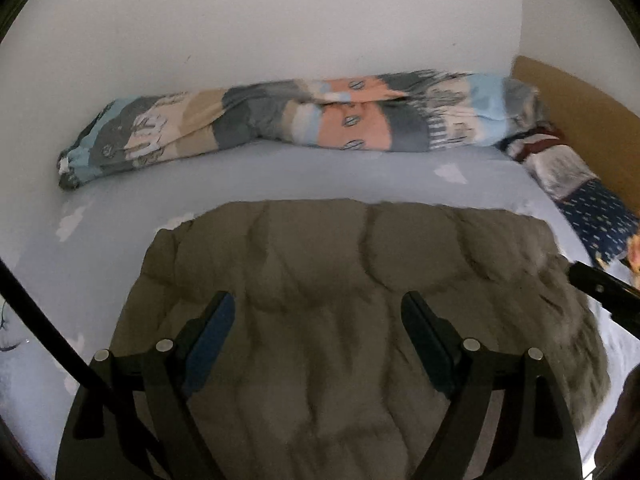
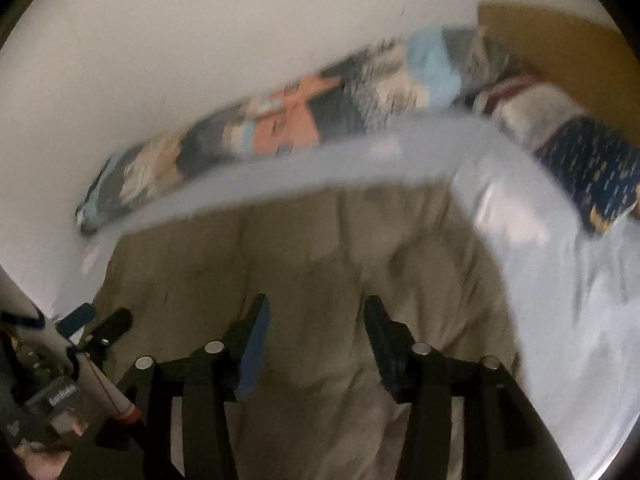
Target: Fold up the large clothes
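A padded grey-brown quilted jacket (image 1: 340, 260) lies spread on the pale blue bed sheet (image 1: 320, 172), with a furry trim along its right side. My left gripper (image 1: 318, 298) hovers over the jacket's near half, jaws wide apart, nothing between them. The right wrist view is motion-blurred: my right gripper (image 2: 317, 300) is over the same jacket (image 2: 320, 240) with its jaws apart, and no cloth is pinched between the pads. A black part of the right gripper (image 1: 592, 284) shows at the jacket's right edge. The left gripper (image 2: 96, 320) shows at lower left.
A rolled patchwork duvet (image 1: 320, 116) lies along the white wall at the back. A dark blue patterned pillow (image 1: 600, 216) and another bundle rest against the wooden headboard (image 1: 580, 112) on the right. A black cable (image 1: 40, 320) crosses the left edge.
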`<control>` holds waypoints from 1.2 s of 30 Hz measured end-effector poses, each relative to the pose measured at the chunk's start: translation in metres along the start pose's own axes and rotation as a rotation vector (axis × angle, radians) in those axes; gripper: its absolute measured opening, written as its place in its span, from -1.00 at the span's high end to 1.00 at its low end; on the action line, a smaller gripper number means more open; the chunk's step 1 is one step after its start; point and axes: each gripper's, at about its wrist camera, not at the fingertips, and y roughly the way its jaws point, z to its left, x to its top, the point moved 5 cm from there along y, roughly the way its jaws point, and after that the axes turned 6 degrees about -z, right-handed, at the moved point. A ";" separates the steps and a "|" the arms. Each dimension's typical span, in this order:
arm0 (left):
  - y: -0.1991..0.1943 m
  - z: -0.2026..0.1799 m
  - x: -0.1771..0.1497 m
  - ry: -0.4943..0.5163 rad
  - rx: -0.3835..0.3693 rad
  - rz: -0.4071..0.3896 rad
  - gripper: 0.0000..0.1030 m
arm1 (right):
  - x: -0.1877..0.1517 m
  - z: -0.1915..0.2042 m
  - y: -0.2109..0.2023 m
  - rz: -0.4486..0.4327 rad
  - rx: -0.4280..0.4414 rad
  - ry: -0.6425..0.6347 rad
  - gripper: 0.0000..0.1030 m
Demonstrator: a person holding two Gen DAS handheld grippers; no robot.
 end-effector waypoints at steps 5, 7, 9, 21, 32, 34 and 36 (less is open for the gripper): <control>0.048 0.024 0.006 -0.038 0.075 0.076 -0.64 | 0.017 -0.014 0.046 0.034 -0.040 0.031 -0.11; 0.067 0.029 0.001 -0.054 0.075 0.125 -0.64 | 0.023 -0.018 0.066 0.050 -0.061 0.036 -0.11; 0.080 0.029 -0.002 -0.071 0.064 0.158 -0.69 | 0.025 -0.019 0.085 0.074 -0.081 0.032 -0.11; 0.059 0.026 0.000 -0.113 0.044 0.128 -0.77 | 0.010 -0.014 0.116 0.173 -0.112 -0.019 -0.22; -0.064 0.016 -0.037 -0.011 0.064 0.013 -0.77 | -0.016 0.033 0.027 0.138 -0.005 -0.091 -0.22; -0.079 0.019 -0.054 0.004 0.076 0.030 -0.77 | -0.034 0.043 0.003 0.134 0.014 -0.121 -0.22; -0.088 0.025 -0.070 0.012 0.100 0.059 -0.77 | -0.048 0.048 -0.012 0.134 0.020 -0.142 -0.22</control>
